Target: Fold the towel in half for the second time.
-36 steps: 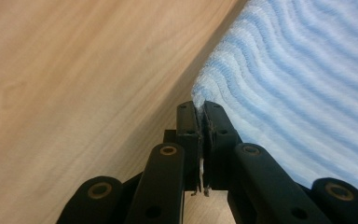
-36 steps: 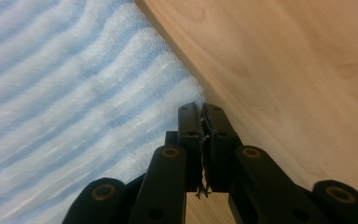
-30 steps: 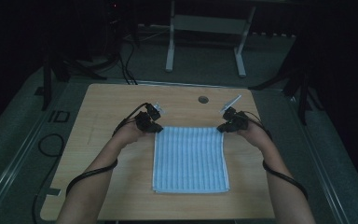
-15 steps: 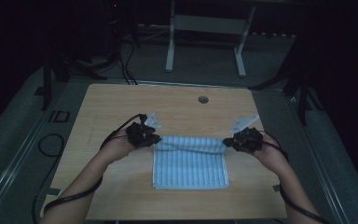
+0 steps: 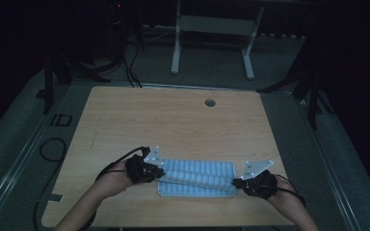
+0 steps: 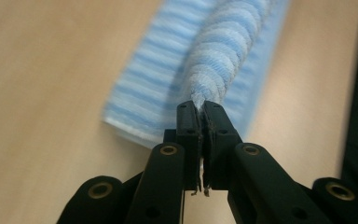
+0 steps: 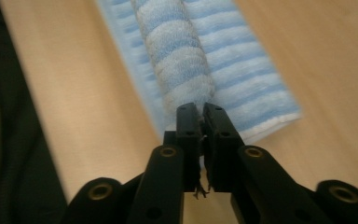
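Observation:
A blue-and-white striped towel (image 5: 196, 177) lies near the front edge of the wooden table (image 5: 173, 125), its far edge pulled back over the rest in a raised fold. My left gripper (image 5: 160, 172) is shut on the fold's left end (image 6: 223, 60). At the right end (image 7: 177, 56) my right gripper (image 5: 234, 183) is shut on the same edge. In both gripper views the black jaws pinch the cloth (image 6: 199, 100) (image 7: 199, 112) tightly, with frayed threads hanging between them.
A round cable hole (image 5: 210, 102) sits near the table's far edge. Beyond the table stands a white metal frame (image 5: 212, 29) on a dark floor, with cables (image 5: 125, 62) at the back left. The far half of the tabletop is bare wood.
Both grippers have drawn the towel's far edge toward the person, from the table's middle to near the front edge. The flat towel now has its far part folded over the near part.

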